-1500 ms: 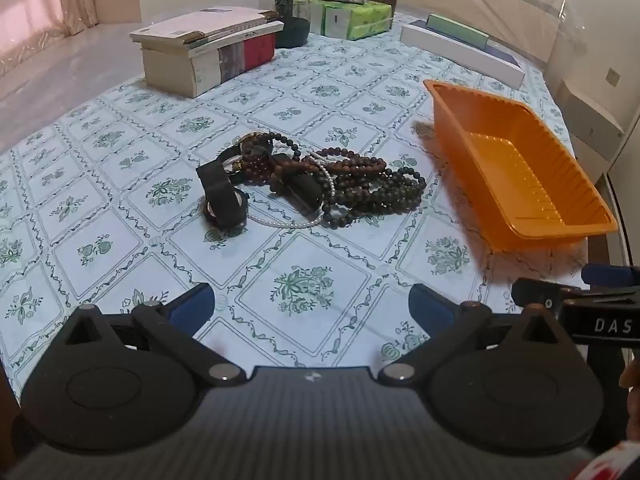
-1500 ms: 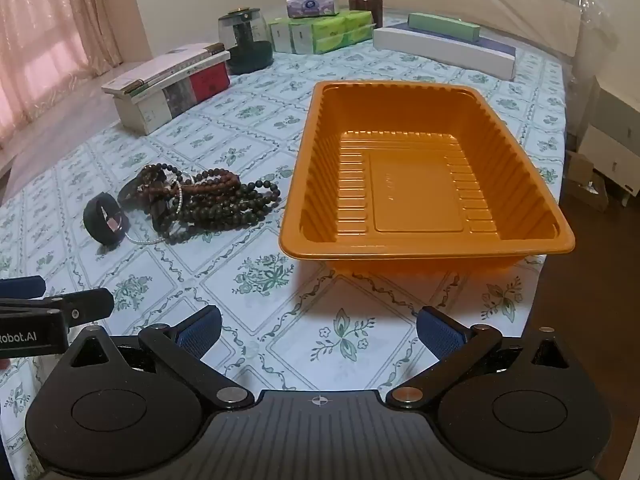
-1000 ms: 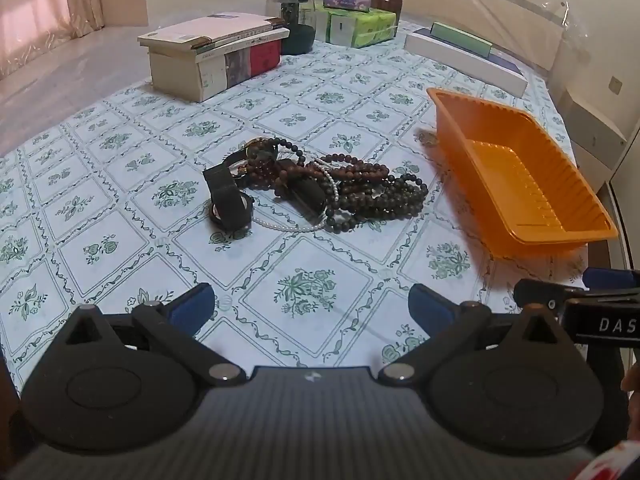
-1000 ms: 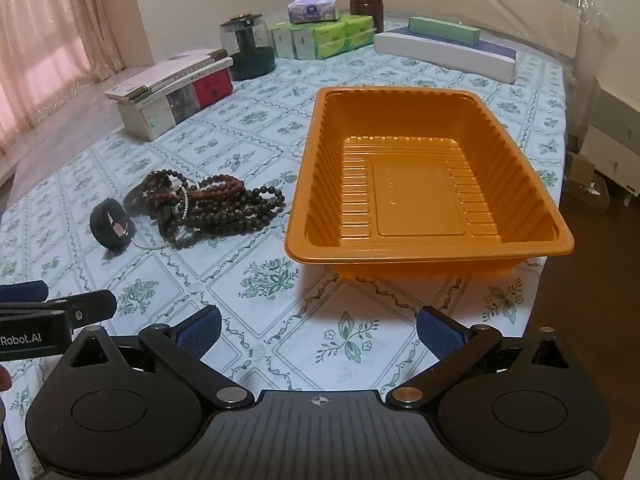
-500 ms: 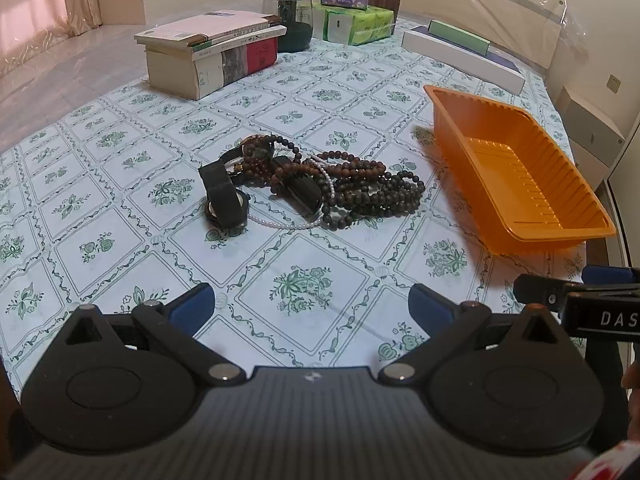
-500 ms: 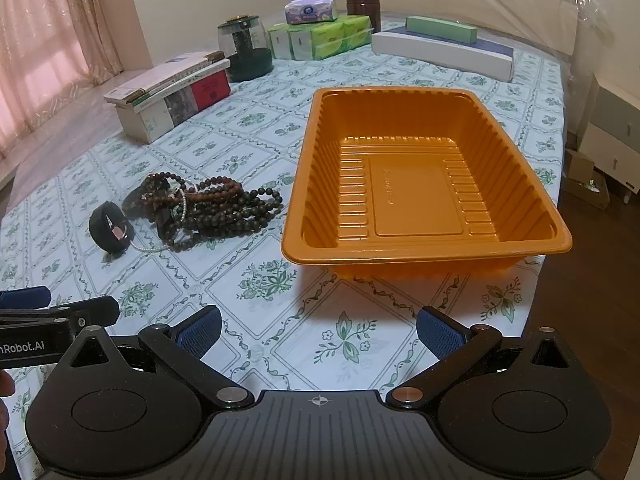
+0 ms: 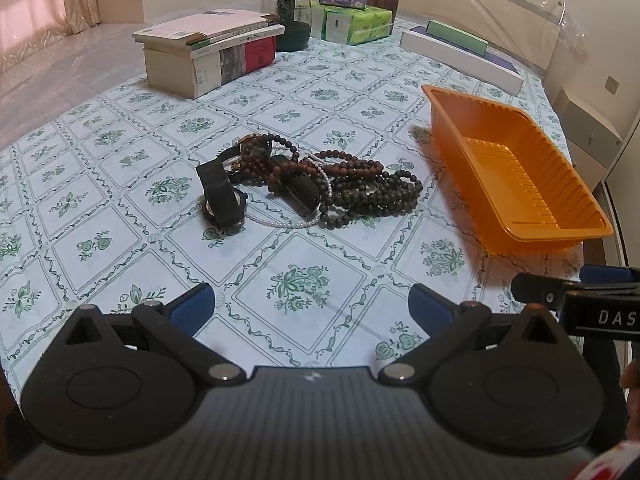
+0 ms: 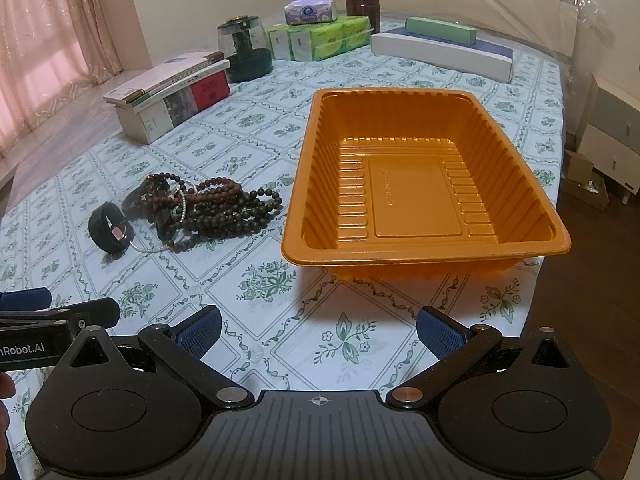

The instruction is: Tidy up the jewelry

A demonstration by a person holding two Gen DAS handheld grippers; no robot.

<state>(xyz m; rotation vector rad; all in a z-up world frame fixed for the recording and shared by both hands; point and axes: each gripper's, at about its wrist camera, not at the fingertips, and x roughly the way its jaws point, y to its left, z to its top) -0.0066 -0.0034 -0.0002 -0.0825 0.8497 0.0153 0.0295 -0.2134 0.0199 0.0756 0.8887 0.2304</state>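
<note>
A tangled pile of dark bead bracelets with a thin pearl strand and a black watch lies on the floral tablecloth; it also shows in the right wrist view. An empty orange plastic tray stands to its right, and shows in the left wrist view. My left gripper is open and empty, well short of the pile. My right gripper is open and empty, in front of the tray's near rim.
A stack of books, a dark glass jar, green tissue packs and a long white box stand at the far side. The table edge runs along the right, with a floor drop and a cabinet.
Both views shift slightly as the hand-held grippers drift. The jewelry and tray have not moved, and both grippers stay open.
</note>
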